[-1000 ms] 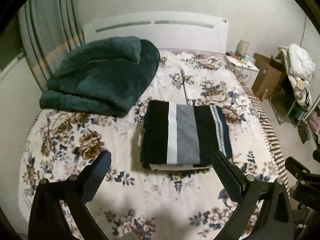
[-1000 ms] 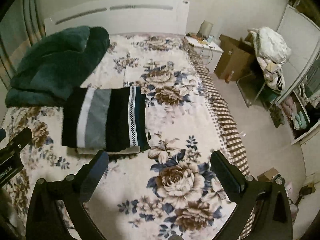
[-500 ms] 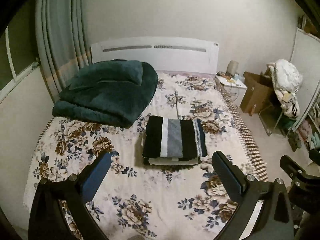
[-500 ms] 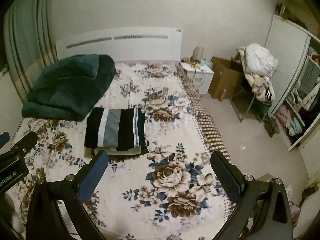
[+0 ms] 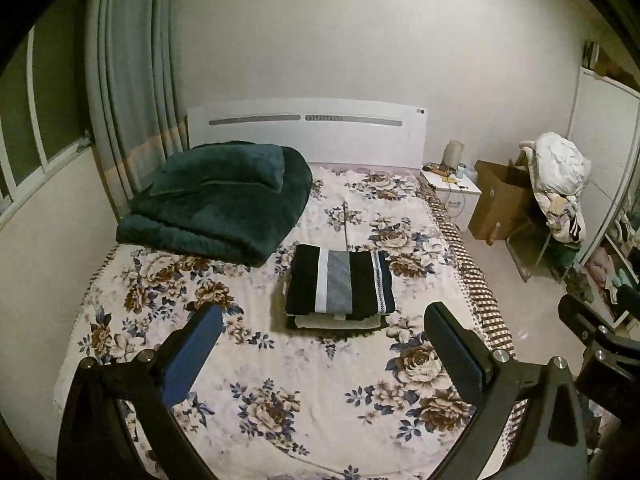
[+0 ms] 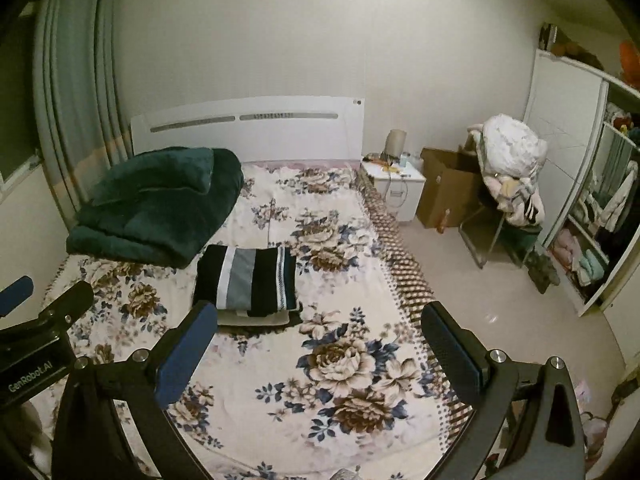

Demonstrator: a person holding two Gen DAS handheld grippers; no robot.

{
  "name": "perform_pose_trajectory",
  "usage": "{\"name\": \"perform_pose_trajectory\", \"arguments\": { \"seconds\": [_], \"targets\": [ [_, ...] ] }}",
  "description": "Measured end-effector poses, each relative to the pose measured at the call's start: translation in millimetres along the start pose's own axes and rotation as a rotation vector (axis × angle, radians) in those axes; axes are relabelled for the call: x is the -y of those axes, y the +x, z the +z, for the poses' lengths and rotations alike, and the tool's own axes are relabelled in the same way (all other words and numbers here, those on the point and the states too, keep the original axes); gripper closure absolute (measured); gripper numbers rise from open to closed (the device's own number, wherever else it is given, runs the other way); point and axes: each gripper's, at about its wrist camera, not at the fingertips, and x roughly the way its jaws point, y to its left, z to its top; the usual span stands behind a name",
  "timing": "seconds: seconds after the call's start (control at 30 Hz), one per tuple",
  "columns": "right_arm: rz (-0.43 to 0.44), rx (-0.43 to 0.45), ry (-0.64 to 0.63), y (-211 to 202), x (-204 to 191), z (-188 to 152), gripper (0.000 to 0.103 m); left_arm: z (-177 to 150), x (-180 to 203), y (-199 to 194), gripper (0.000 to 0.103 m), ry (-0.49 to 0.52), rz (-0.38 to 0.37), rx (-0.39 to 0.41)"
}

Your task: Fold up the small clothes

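A: Delta vs a second ago?
B: I've pulled both claws back and up; more wall shows. My left claw [image 5: 322,346] and right claw [image 6: 318,344] gape wide, holding nothing.
A: Clothes?
B: Folded stack [image 5: 340,286] mid-bed [image 5: 280,400], beside the green blanket [image 5: 218,196]. Only right view shows wardrobe shelves [image 6: 592,240].

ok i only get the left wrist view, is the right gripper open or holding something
observer: right gripper is open, with nothing between its fingers.
operator: whats past the chair on the right
observer: an open wardrobe, with clothes on its shelves and some hanging.
operator: can you see my left gripper from there
observer: yes, the left gripper shows at the right wrist view's left edge, apart from the folded stack.
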Motion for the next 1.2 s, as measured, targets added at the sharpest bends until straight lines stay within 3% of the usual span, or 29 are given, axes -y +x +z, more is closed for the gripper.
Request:
{"name": "perform_pose_trajectory", "arguments": {
  "seconds": [0.33, 1.2],
  "targets": [
    [0.019, 0.021, 0.0, -31, 8, 3, 0.0, -3, -3, -25, 0.0, -0.011, 0.038, 0.039],
    [0.073, 0.03, -0.023, -22, 1, 26, 0.0, -5, -5, -37, 0.0, -0.01, 0.064, 0.047]
  ]
}}
